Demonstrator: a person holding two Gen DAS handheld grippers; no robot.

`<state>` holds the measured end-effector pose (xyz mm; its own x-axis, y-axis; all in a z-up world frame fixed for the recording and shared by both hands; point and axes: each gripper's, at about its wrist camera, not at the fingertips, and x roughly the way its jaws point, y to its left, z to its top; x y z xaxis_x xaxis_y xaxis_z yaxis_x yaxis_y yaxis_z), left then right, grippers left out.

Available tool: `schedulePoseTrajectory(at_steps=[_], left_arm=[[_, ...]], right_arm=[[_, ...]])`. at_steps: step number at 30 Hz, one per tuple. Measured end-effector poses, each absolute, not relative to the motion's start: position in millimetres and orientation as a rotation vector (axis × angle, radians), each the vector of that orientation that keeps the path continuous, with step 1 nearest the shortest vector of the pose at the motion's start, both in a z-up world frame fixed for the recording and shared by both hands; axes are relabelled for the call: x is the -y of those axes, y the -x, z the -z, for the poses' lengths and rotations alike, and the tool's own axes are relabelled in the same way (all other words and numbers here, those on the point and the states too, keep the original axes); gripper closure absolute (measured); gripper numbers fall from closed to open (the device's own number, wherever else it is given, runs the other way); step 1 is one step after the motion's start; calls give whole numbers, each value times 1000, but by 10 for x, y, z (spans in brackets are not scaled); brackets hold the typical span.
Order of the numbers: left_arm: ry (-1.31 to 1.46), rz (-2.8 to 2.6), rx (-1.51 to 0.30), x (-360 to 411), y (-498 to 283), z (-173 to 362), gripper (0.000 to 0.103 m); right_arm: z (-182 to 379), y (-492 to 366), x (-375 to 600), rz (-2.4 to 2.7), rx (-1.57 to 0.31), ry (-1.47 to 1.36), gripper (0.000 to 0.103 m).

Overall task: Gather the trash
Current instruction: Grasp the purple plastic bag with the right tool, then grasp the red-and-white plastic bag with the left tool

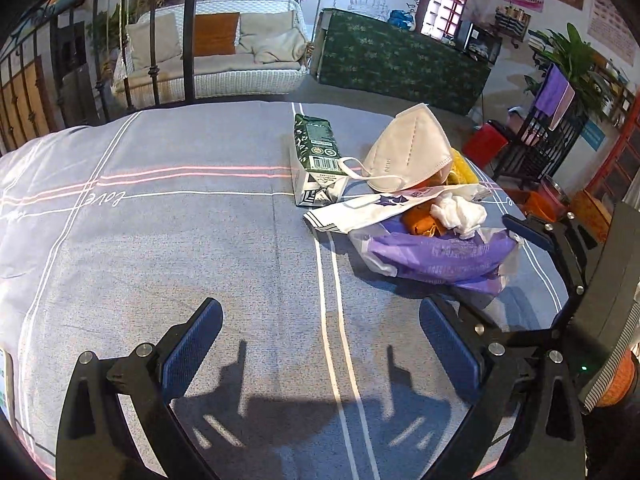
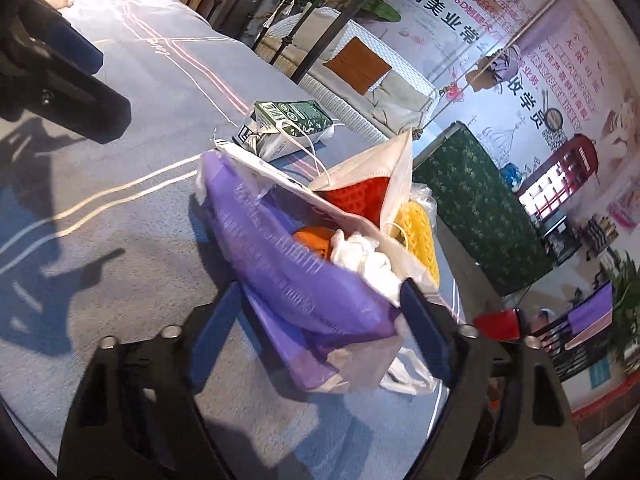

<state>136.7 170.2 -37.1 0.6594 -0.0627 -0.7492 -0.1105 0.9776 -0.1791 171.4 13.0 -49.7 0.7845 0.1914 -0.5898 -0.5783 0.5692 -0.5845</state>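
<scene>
A pile of trash lies on the grey bedspread (image 1: 180, 240): a purple and white plastic bag (image 1: 436, 254) (image 2: 280, 276) holding crumpled white tissue (image 1: 458, 210) (image 2: 362, 258) and orange scraps, a white face mask (image 1: 412, 148) (image 2: 394, 176), a green carton (image 1: 318, 152) (image 2: 292, 120) and yellow mesh (image 2: 420, 224). My left gripper (image 1: 320, 344) is open and empty, low over the bedspread in front of the pile. My right gripper (image 2: 324, 312) (image 1: 472, 268) is open with its jaws on either side of the bag's near end.
A black metal bed frame (image 1: 152, 40) and a white wicker sofa (image 1: 224, 60) stand behind the bed. A green-covered counter (image 1: 400, 60) is beyond the pile. A red stool (image 1: 484, 144) and a dark rack stand off the bed's right edge.
</scene>
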Motion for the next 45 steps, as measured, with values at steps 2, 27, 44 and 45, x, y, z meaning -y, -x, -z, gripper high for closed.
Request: schedulePoseTrajectory(at_steps=[2,27,44,45], left_arm=[[229,-27,-855,-1725,-1373,387,6],[229,43,-865,-1580,-1400,438,6],[-19,317,-925,-409,-1827,543,19],[-21,322,-934,-368,-1862,571,21]], right_arm=[[510,-1715,-122,-479,-498,864,37],[-209,-1179,477,-658,-536,466,89],[-214,-1404,1315,-381,-589,254,89],[-203,-1396,1352,-371,-593,250,89]])
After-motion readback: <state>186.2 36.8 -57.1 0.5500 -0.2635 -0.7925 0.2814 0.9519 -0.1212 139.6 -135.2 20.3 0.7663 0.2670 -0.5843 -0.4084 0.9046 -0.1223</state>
